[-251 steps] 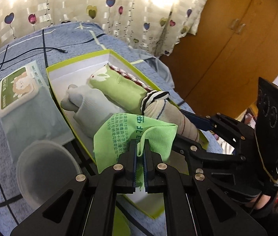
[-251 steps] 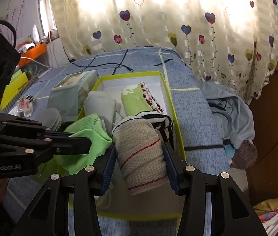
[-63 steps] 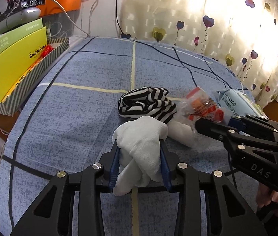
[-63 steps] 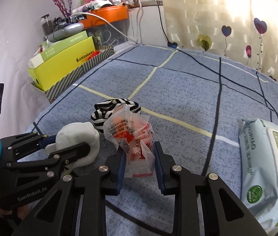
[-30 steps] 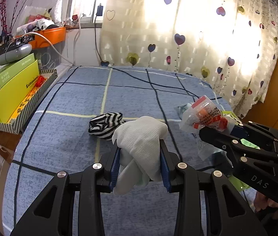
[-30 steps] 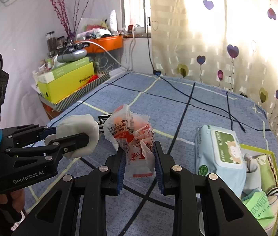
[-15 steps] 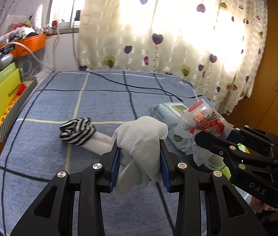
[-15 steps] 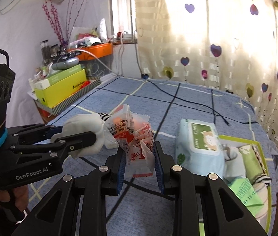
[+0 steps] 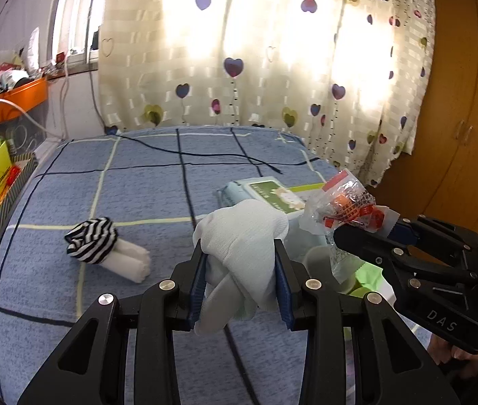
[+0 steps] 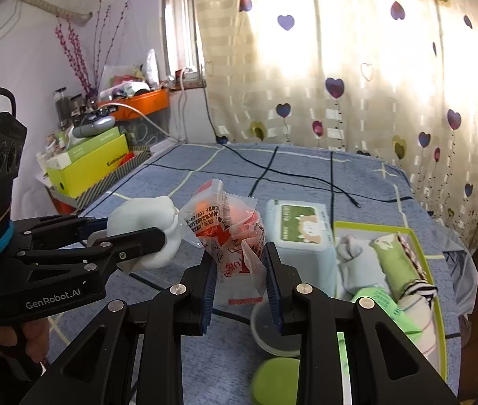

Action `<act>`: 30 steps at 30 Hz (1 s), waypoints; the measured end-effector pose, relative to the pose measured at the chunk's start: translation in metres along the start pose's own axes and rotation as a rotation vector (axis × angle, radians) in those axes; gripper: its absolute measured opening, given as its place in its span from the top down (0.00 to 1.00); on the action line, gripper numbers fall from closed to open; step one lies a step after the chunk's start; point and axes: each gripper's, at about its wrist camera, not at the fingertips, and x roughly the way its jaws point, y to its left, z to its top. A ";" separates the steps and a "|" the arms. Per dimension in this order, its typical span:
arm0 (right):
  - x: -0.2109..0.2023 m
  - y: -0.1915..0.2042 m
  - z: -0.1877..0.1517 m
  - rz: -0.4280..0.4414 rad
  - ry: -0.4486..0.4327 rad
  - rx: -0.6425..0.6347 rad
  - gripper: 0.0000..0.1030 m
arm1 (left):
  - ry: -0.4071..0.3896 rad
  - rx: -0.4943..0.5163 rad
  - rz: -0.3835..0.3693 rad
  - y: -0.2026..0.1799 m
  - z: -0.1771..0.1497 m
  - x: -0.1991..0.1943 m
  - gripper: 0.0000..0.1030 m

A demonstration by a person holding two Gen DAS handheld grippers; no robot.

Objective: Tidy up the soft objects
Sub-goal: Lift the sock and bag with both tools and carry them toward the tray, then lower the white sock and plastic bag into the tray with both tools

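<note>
Item one: the left gripper (image 9: 241,278), which we hold clenched on a bundle of white socks (image 9: 240,236), carried in the air above the blue checked bedspread (image 9: 137,182).

Item two: the right gripper (image 10: 240,278), closed on a crinkly plastic packet (image 10: 228,233) printed in red and orange, also lifted clear of the bed. The two loads hang just beside each other.

Item three: the yellow-rimmed box (image 10: 439,303), lying at the right of the right wrist view beside the wet-wipe pack (image 10: 299,233). Already stowed in it we count a pale grey sock roll (image 10: 353,260), a green sock roll (image 10: 396,260), a striped-cuff sock roll (image 10: 414,298) and a green cloth (image 10: 382,307).

Item four: a black-and-white striped sock roll (image 9: 103,246), lying on the bedspread, well apart from the box.

Item five: a clear plastic cup (image 10: 269,330) near the box, with something green below it that is too blurred for us to name.

Standing of the work, as we judge it: the box is partly filled; both carried pieces await placing, and the striped roll awaits collection. Whether the wipes and cup belong in the box we cannot tell.
</note>
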 end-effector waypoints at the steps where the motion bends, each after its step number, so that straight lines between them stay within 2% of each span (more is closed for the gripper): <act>1: -0.003 -0.002 -0.001 -0.003 -0.003 0.004 0.75 | 0.001 0.005 -0.004 -0.004 0.001 0.001 0.64; 21: -0.047 -0.069 -0.033 -0.096 -0.025 0.110 0.75 | 0.050 0.079 -0.117 -0.077 0.000 0.029 0.64; 30: -0.063 -0.107 -0.053 -0.160 -0.017 0.169 0.75 | 0.098 0.110 -0.189 -0.110 -0.002 0.049 0.64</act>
